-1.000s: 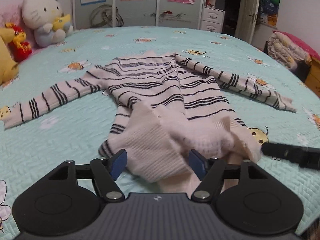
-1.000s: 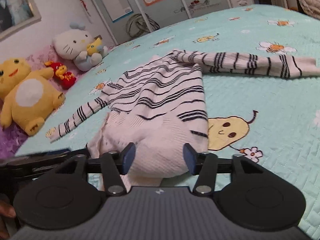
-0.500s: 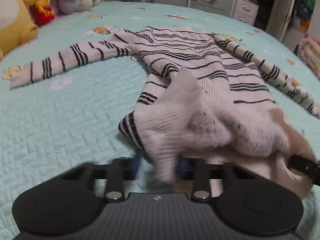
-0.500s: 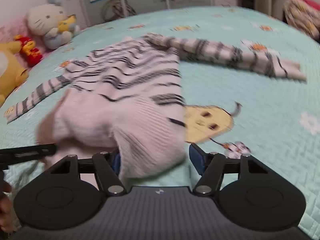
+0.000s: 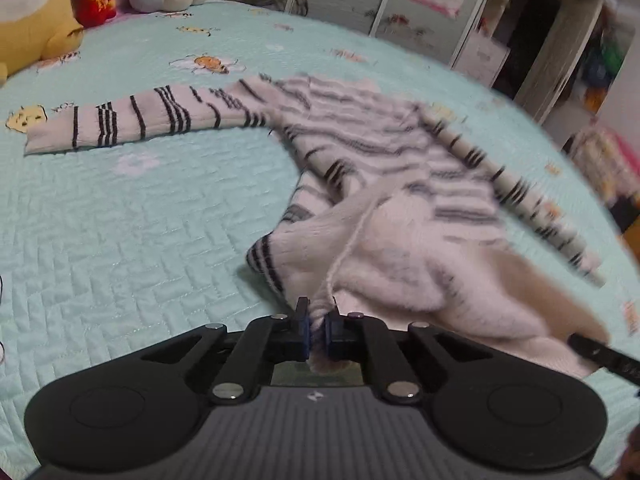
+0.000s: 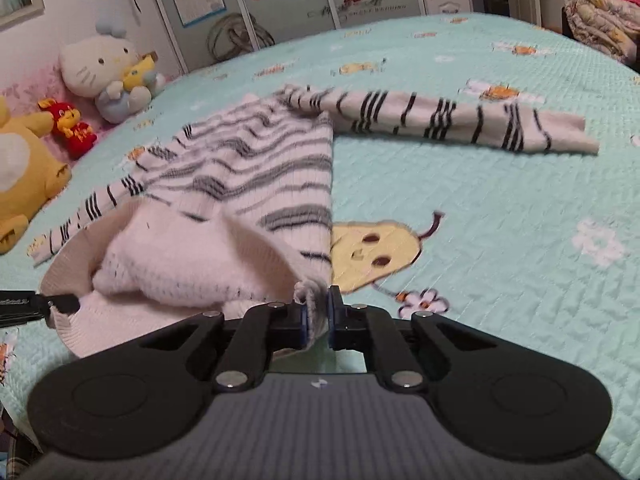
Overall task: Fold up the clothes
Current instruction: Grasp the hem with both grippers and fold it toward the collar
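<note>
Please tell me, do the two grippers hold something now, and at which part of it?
Both have just closed on the striped sweater: the left gripper pinches its bottom hem at one corner, the right gripper pinches the hem at the other corner.

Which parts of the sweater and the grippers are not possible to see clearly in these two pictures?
- Left wrist view: the sweater body and its far sleeve are smeared by motion blur, so the stripes cannot be counted.
- Left wrist view: the hem pinched in the left gripper is hidden behind its jaws.
- Right wrist view: the hem corner in the right gripper is hidden likewise.
- Right wrist view: the picture's left edge cuts off the other gripper.
</note>
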`<state>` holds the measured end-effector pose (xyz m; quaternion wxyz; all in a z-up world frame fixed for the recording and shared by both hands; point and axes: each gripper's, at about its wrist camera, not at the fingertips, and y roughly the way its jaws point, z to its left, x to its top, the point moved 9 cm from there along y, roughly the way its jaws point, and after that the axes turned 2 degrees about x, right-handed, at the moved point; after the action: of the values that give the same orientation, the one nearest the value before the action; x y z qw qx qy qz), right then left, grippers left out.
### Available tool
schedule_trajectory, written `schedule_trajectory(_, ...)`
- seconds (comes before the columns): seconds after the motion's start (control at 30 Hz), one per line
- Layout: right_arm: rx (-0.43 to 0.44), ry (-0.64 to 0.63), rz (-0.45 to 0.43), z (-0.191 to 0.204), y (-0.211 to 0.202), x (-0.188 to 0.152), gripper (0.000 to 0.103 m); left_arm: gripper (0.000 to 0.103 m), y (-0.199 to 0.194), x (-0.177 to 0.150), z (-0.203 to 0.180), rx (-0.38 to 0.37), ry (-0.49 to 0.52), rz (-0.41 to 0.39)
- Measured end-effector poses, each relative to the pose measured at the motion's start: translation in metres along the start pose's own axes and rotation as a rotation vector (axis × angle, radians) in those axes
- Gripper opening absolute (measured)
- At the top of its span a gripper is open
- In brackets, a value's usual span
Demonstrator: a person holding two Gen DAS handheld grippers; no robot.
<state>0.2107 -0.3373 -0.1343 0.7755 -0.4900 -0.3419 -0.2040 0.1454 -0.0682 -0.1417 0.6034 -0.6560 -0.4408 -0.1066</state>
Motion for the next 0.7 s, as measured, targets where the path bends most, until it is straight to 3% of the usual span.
schedule_trajectory(0.17,0.002,-0.042,-0.069,-0.002,-0.030,0.016,0.007,0.002,-0.036,0.005,0.007,-0.018,-0.014,-0.058)
schedule_trajectory(0.37,-0.026,-0.042,-0.006,-0.022,-0.023,-0.009,0.007,0.005,-0.014,-0.036,0.026,0.030,0.001,0.055)
schedule_trajectory(0.47,-0.037,-0.055,0.010,-0.025,-0.015,-0.018,0.007,0.008,-0.001,-0.047,0.023,0.099,0.086,0.060)
schedule_trajectory(0.57,-0.050,-0.087,0.012,-0.022,-0.009,-0.021,0.008,0.026,0.008,-0.050,0.019,0.140,0.153,0.039)
schedule_trajectory(0.63,-0.057,-0.119,0.014,-0.020,-0.006,-0.023,0.008,0.046,0.010,-0.051,0.020,0.176,0.199,0.011)
schedule_trajectory(0.7,-0.080,-0.169,0.011,-0.018,-0.004,-0.028,0.010,0.050,0.011,-0.053,0.019,0.234,0.280,-0.024)
